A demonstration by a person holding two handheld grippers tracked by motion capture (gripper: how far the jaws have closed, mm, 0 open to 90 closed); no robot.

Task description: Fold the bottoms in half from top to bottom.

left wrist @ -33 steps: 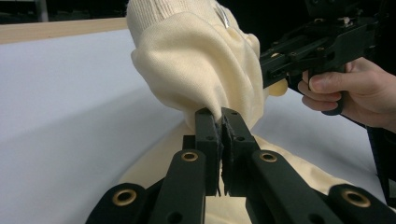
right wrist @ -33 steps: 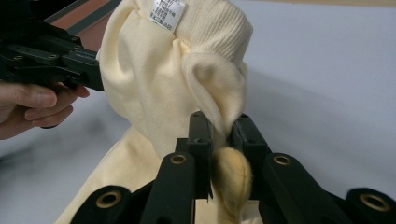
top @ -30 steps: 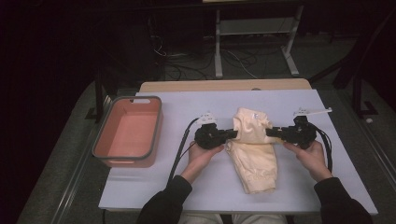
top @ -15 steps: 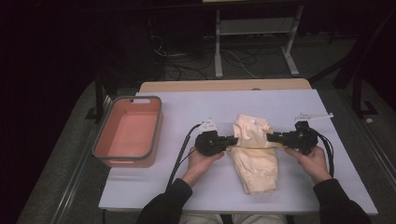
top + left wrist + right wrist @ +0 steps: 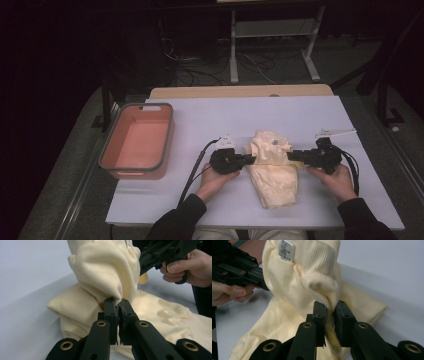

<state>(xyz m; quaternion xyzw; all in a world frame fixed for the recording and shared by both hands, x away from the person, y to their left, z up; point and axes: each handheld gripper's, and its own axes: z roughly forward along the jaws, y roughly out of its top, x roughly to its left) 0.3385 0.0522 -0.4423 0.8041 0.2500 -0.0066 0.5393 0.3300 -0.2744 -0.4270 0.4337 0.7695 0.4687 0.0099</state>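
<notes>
Inspected from the high view: cream garment (image 5: 272, 167) lying on the white worktop (image 5: 210, 117), near the front edge and right of centre. Upper portion gathered into a raised fold between the two grippers; lower portion spread flat toward the person. Ribbed band and a small white label (image 5: 286, 249) noted at the top of the raised fold in the right gripper view.

Left gripper (image 5: 246, 160) held low at the left side of the garment, pointing right. Jaws closed tight on a pinch of cream fabric, as seen in the left gripper view (image 5: 118, 315), with almost no gap between the pads. Cable trailing back toward the person's side.

Right gripper (image 5: 294, 155) held at the right side of the garment, pointing left. Jaws nearly closed on a thicker bunch of the same fabric (image 5: 329, 317), cloth visibly squeezed between the pads. Both grips set at about the same level, facing each other across the fold.

Left hand (image 5: 212, 180) and right hand (image 5: 337, 180) wrapped round the gripper handles, dark sleeves entering from the bottom edge.

Orange tub (image 5: 167, 145) with grey rim standing at the left part of the worktop, well apart from the garment.
</notes>
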